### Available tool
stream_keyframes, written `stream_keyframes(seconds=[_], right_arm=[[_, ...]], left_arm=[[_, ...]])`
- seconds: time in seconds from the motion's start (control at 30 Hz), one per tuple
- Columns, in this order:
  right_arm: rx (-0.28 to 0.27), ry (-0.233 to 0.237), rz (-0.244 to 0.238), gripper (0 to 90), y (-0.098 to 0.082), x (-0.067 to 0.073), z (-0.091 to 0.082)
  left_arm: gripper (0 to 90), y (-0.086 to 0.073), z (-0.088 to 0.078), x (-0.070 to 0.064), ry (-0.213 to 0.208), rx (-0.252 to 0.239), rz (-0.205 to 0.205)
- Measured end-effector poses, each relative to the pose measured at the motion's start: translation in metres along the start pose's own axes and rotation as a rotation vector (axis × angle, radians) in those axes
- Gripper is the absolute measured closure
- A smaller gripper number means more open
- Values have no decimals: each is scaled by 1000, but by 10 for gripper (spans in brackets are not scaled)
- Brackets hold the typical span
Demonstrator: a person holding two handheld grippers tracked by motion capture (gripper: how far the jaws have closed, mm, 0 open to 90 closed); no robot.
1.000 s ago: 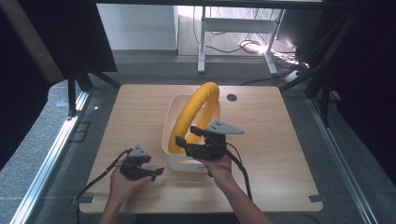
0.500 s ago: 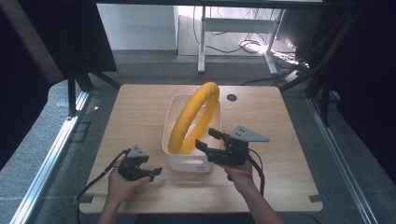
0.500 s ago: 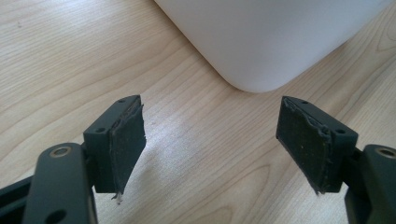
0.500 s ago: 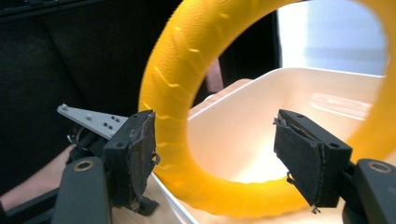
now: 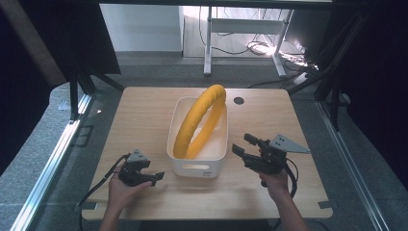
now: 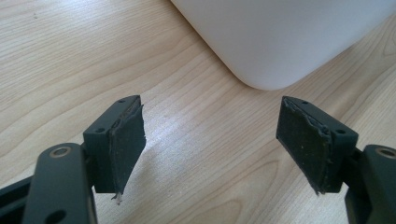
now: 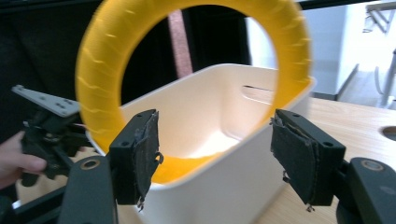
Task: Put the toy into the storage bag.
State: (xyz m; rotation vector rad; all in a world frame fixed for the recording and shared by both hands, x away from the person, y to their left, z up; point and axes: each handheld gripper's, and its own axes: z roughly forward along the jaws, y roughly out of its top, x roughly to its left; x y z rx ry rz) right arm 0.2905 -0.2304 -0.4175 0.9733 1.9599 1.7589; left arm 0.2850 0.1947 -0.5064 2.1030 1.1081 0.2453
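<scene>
Plain yellow ring (image 5: 201, 120) in unmarked white bin (image 5: 197, 163).

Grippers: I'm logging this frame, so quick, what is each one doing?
Left gripper: open, empty, beside the white bin.
Right gripper: open, jaws just closing somewhat, nothing between them.

Lab (dark curtains (image 5: 57, 38)), cables (image 5: 269, 48) on floor.

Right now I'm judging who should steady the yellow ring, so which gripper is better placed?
Probably the right gripper: it faces the yellow ring leaning in the white bin, its empty jaws open though just closing. The left gripper sits low at the bin's near corner, aimed at the wall.
</scene>
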Motion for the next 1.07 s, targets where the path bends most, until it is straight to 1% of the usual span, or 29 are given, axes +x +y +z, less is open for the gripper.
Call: stream_keyframes(seconds=[0.1, 0.13, 0.17, 0.2, 0.23, 0.27, 0.3, 0.33, 0.37, 0.4, 0.43, 0.47, 0.5, 0.67, 0.7, 0.77, 1.0, 1.07], right_arm=[[0, -21, 12, 329, -7, -15, -9], [-9, -39, 19, 331, -11, -23, -13], [-9, -39, 19, 331, -11, -23, -13], [-13, -45, 25, 332, -13, -27, -15], [-21, -46, 41, 333, -18, -35, -19], [-28, -46, 53, 338, -22, -39, -22], [-27, -48, 63, 339, -25, -44, -23], [-15, -50, 65, 339, -26, -47, -24], [-2, -60, 58, 338, -28, -49, -24], [7, -81, 48, 340, -30, -52, -26], [8, -88, 49, 340, -32, -54, -27], [7, -90, 58, 340, -34, -57, -28], [14, -105, 69, 340, -38, -62, -28], [20, -126, 73, 343, -43, -67, -29], [22, -127, 66, 343, -44, -68, -28], [44, -135, 52, 342, -48, -70, -26], [49, -142, 42, 342, -50, -72, -27], [45, -147, 30, 342, -50, -72, -28]], left_arm=[[240, 0, 0, 0, 1, 4, 1], [239, 0, 0, 0, 2, 5, 0], [239, 0, 0, 0, 2, 6, 0], [239, -1, 1, 1, 4, 8, -2], [239, -1, 1, 1, 5, 9, -1], [239, -1, 1, 1, 6, 10, -1], [239, -1, 1, 1, 7, 11, -1], [239, -1, 1, 1, 7, 11, -2], [239, -1, 1, 1, 8, 12, -2], [239, -1, 1, 1, 7, 13, -2], [238, -1, 1, 1, 7, 11, -2], [239, -1, 1, 1, 5, 11, -3], [238, -1, 1, 1, 5, 10, -3], [238, -1, 1, 1, 5, 13, -1], [238, -1, 2, 1, 5, 14, -1], [238, -1, 2, 1, 5, 15, 0], [238, -1, 3, 1, 4, 16, 1], [238, -1, 3, 1, 3, 17, 1]])
